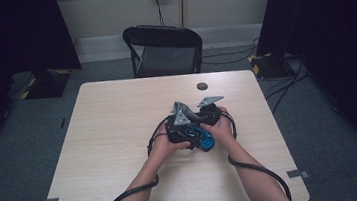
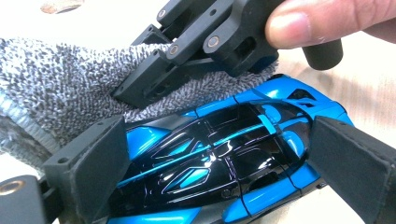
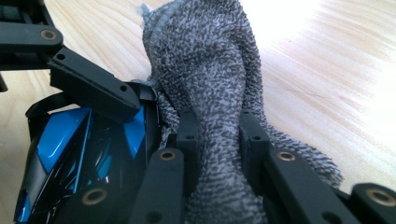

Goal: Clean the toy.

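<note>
Your left gripper (image 2: 219,154) clamps the glossy blue-and-black toy car (image 2: 224,158), your right gripper (image 3: 217,135) pinches the grey terry cloth (image 3: 205,70) beside it; wiping looks barely begun.

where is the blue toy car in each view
High view: the car sits at table centre, between the two hands.
Left gripper view: it spans the lower middle, between the left gripper jaws.
Right gripper view: it lies at lower left, beside the grey cloth.
Shared landmark: the cloth, pinched by the right gripper, touches the car.
</note>
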{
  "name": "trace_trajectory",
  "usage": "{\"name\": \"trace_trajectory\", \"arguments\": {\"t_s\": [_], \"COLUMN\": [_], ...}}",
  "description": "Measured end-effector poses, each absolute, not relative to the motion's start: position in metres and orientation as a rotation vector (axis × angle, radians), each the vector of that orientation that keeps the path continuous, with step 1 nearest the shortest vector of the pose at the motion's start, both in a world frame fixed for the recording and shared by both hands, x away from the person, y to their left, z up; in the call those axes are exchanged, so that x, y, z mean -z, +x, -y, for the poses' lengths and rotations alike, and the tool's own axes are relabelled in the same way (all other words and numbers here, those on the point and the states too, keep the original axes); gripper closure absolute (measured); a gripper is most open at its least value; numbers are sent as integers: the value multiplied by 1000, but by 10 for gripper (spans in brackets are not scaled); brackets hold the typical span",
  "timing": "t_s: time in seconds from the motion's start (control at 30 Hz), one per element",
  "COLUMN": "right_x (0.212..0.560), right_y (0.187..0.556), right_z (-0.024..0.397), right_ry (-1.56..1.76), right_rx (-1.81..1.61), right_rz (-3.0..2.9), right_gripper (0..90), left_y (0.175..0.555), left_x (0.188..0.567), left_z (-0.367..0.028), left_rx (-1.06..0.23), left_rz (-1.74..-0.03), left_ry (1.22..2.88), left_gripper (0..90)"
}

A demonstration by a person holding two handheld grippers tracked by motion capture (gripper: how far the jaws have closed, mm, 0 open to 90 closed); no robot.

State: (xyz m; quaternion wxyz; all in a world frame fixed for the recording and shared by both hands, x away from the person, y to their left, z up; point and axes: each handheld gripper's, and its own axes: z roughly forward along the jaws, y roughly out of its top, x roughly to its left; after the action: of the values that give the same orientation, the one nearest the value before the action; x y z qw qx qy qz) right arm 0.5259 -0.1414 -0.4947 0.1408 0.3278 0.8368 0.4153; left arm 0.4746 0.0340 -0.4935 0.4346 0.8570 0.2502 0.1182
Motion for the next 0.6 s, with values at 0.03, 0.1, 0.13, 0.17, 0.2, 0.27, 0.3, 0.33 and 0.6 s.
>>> {"name": "trace_trajectory", "arguments": {"t_s": [0.03, 0.1, 0.13, 0.17, 0.2, 0.27, 0.3, 0.33, 0.6], "right_x": [495, 495, 495, 495, 495, 495, 495, 495, 496], "right_y": [526, 526, 525, 525, 525, 524, 524, 523, 520], "right_z": [142, 142, 142, 142, 142, 142, 142, 143, 147], "right_ry": [942, 936, 933, 929, 925, 918, 912, 910, 901], "right_rx": [-1202, -1208, -1205, -1204, -1203, -1203, -1203, -1203, -1230], "right_rz": [-2420, -2425, -2429, -2431, -2432, -2437, -2441, -2443, -2447], "right_gripper": [752, 753, 753, 753, 754, 754, 754, 754, 755], "left_y": [475, 475, 475, 475, 475, 475, 475, 475, 475], "left_x": [493, 493, 493, 493, 493, 493, 493, 493, 493], "left_z": [-34, -34, -34, -34, -34, -34, -34, -34, -34], "left_rx": [-294, -294, -294, -293, -293, -292, -292, -292, -291], "left_rz": [-623, -625, -625, -627, -625, -624, -624, -624, -622], "left_ry": [2135, 2133, 2135, 2133, 2139, 2140, 2140, 2140, 2143], "left_gripper": [49, 49, 50, 49, 50, 50, 50, 50, 52]}}
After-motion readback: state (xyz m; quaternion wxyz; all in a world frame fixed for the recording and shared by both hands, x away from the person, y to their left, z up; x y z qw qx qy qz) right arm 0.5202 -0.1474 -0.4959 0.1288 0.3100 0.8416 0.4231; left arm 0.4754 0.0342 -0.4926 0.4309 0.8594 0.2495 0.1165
